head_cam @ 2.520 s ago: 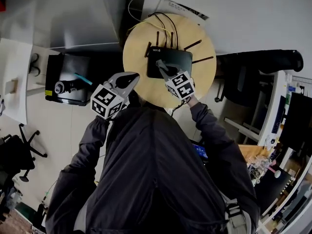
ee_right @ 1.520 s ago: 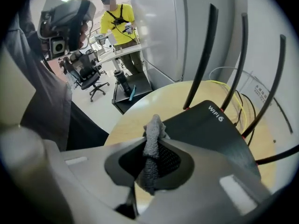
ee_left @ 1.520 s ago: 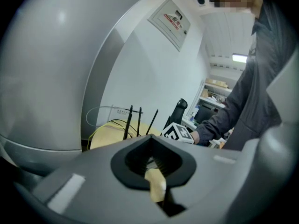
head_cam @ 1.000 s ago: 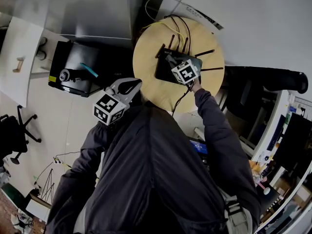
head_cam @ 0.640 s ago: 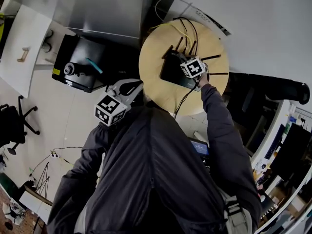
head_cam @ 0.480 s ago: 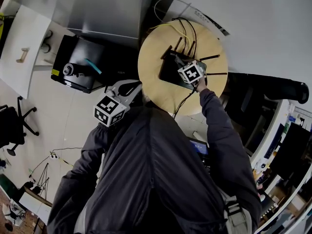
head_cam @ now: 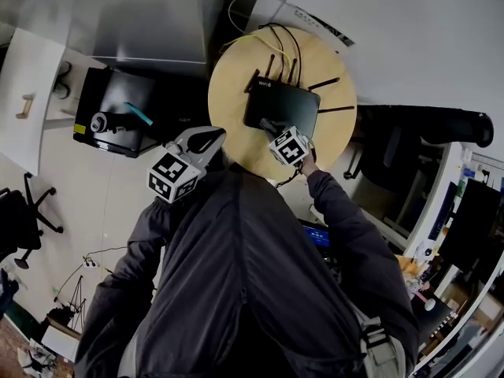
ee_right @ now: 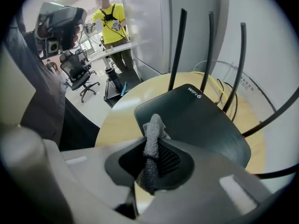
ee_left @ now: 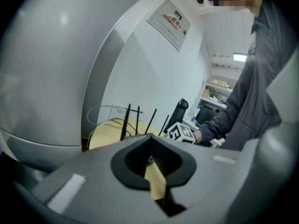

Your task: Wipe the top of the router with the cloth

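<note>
A black router [head_cam: 281, 103] with several thin antennas lies on a round wooden table [head_cam: 232, 85]. My right gripper [head_cam: 268, 124] is at the router's near edge, shut on a grey cloth. In the right gripper view the cloth [ee_right: 152, 136] stands up between the jaws of the right gripper [ee_right: 149, 158], its tip just over the near corner of the router [ee_right: 198, 122]. My left gripper [head_cam: 209, 137] is held off the table's left side. In the left gripper view the left gripper [ee_left: 152, 164] is shut with nothing in it; the antennas [ee_left: 125, 122] show beyond it.
Yellow and black cables [head_cam: 272, 34] trail off the table's far edge. An open black case [head_cam: 118, 120] with tools sits on the floor at left. A dark office chair [head_cam: 425, 124] stands right of the table. A person in yellow [ee_right: 112, 27] stands far off by desks.
My right gripper has drawn the cloth back across the router, from its far right part to its near edge. The left gripper has stayed where it was.
</note>
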`<state>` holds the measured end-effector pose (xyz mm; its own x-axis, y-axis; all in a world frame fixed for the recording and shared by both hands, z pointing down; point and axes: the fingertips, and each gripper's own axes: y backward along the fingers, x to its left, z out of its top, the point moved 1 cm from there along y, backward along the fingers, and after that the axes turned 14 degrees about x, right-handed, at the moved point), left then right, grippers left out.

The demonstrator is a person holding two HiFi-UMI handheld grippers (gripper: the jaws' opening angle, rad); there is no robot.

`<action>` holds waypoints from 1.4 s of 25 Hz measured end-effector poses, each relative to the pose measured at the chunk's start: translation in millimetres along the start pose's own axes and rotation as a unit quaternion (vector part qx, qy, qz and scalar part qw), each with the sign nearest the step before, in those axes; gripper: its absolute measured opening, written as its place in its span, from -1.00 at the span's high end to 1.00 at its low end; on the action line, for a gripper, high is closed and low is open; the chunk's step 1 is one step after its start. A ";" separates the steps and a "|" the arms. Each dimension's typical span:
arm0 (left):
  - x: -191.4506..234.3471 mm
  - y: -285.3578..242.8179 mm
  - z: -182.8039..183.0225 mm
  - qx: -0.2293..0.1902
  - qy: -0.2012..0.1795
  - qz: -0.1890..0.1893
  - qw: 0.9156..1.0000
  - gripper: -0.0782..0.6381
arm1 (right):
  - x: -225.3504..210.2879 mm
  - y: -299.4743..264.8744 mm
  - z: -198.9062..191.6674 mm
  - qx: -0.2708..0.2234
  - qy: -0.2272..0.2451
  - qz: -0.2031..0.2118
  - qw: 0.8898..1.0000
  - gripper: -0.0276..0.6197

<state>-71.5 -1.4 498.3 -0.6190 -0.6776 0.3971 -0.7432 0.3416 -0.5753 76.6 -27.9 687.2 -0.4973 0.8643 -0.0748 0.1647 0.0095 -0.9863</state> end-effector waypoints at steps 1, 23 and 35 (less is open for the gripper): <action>-1.4 -1.5 0.5 0.001 0.000 -0.002 1.000 0.81 | 0.2 -0.1 -0.3 0.001 -0.001 0.003 1.000 0.82; -11.1 3.5 -3.6 -0.010 0.024 0.022 0.999 0.80 | -144.8 6.8 4.5 0.027 -0.093 -0.043 0.994 0.82; -20.6 -14.0 1.2 0.007 -0.008 -0.015 1.000 0.80 | -35.5 4.1 -33.0 0.015 -0.061 -0.001 0.998 0.82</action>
<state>-48.0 7.0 497.3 -0.5919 -0.6980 0.4030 -0.7579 0.3119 -0.5730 123.0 -41.9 690.6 -0.5984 0.7962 -0.0887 0.1397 -0.0053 -0.9902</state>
